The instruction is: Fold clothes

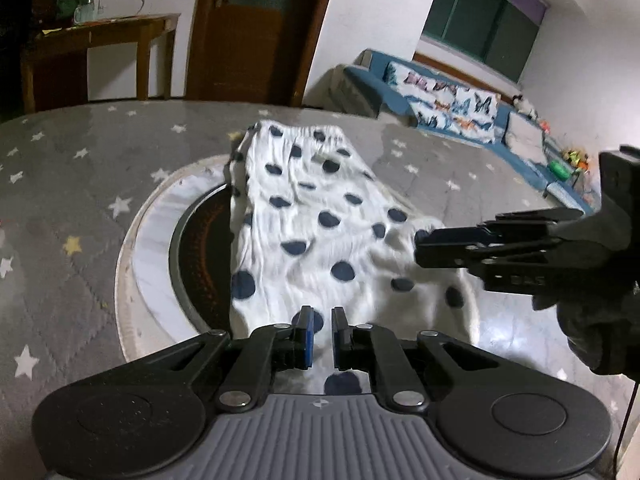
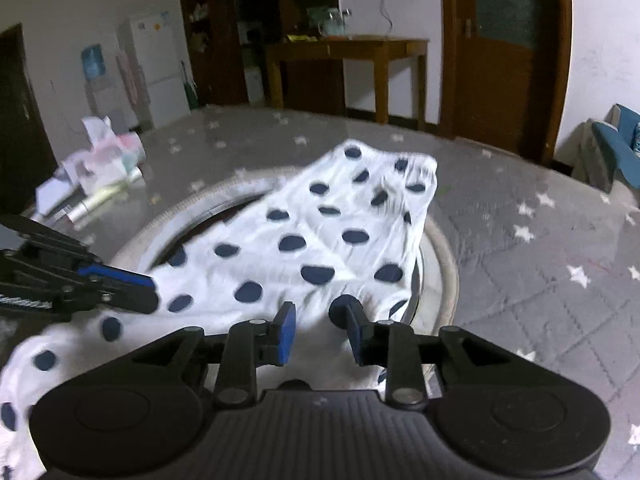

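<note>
A white garment with dark blue dots (image 1: 316, 216) lies spread over the round centre inset (image 1: 192, 248) of a table covered in grey star-patterned cloth (image 1: 80, 168). Its gathered waistband is at the far end. My left gripper (image 1: 322, 316) is at the garment's near edge, shut with white fabric pinched between its blue pads. It also enters the right wrist view from the left (image 2: 148, 290), its tip on the cloth. My right gripper (image 2: 320, 320) hovers over the garment (image 2: 320, 232) with its jaws apart, and no fabric is pressed between them. In the left wrist view it reaches the garment's right edge (image 1: 420, 248).
Tissue packs and tubes (image 2: 96, 168) lie on the table's far left. A wooden side table (image 2: 348, 46), a door (image 2: 500, 52) and a fridge (image 2: 156, 68) stand behind. A blue sofa (image 1: 440, 100) lines the wall. A gloved hand (image 1: 592, 328) holds the right gripper.
</note>
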A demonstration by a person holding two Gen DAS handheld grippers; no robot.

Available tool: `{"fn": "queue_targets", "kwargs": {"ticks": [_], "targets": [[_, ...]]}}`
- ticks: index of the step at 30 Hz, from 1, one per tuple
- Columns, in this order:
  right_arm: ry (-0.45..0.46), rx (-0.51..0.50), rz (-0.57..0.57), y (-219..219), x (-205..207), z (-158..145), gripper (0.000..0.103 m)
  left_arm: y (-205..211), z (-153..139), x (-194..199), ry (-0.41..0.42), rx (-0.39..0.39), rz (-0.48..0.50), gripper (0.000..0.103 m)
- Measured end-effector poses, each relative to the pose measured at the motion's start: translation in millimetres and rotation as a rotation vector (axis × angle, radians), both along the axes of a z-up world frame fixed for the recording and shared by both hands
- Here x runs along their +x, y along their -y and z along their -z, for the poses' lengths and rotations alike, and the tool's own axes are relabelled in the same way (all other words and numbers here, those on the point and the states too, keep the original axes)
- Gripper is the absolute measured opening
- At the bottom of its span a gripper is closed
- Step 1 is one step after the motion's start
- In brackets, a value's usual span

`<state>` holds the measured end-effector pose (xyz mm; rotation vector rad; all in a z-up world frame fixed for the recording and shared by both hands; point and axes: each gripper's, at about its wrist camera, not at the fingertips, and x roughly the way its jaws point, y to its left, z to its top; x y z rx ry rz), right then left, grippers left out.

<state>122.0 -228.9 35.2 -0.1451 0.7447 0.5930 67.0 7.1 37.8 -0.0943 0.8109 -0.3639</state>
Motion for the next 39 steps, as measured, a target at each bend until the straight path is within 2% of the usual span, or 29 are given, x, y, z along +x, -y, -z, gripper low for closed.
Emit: {"fn": "queue_targets", "kwargs": {"ticks": [3,7,11,13,15,19,30,34,39], "targets": [[-0.029,-0.019,0.041,3.6,4.0,10.6,0.027,-1.0,7.6,-1.5,-0.016,0.028,-0.005,0.010],[-0.030,-0.014,0.076,9.7,-0.1,6.4,0.027,-0.3,13.9,-5.5,-0.007,0.067,0.003,0.010],[-0.014,-0.023,0.041,1.3,-10.9,-2.1,0.029,2.6,13.9,-8.9,0.012,0.096,0.011,0.011],[-0.009,-0.019,0.011,-6.1,-17.9,-5.4,0.036,3.8,13.8,-10.3,0.017,0.103,0.012,0.011],[-0.009,-0.009,-0.029,-15.4,-26.9,-7.0,0.036,4.9,13.9,-12.5,0.025,0.112,0.014,0.012],[-0.029,-0.009,-0.079,-30.5,-39.5,-2.1,0.040,5.9,13.5,-16.4,0.034,0.123,0.016,0.013],[-0.048,-0.056,-0.111,-38.4,-68.1,5.6,0.042,7.2,13.4,-25.6,0.067,0.161,0.017,0.016],[-0.044,-0.043,-0.114,-39.9,-77.3,0.7,0.043,6.2,14.3,-29.6,0.083,0.181,0.012,0.023],[-0.033,-0.054,-0.172,-50.1,-99.8,-2.1,0.043,-1.9,11.1,-38.8,0.107,0.189,-0.004,0.028]]}}
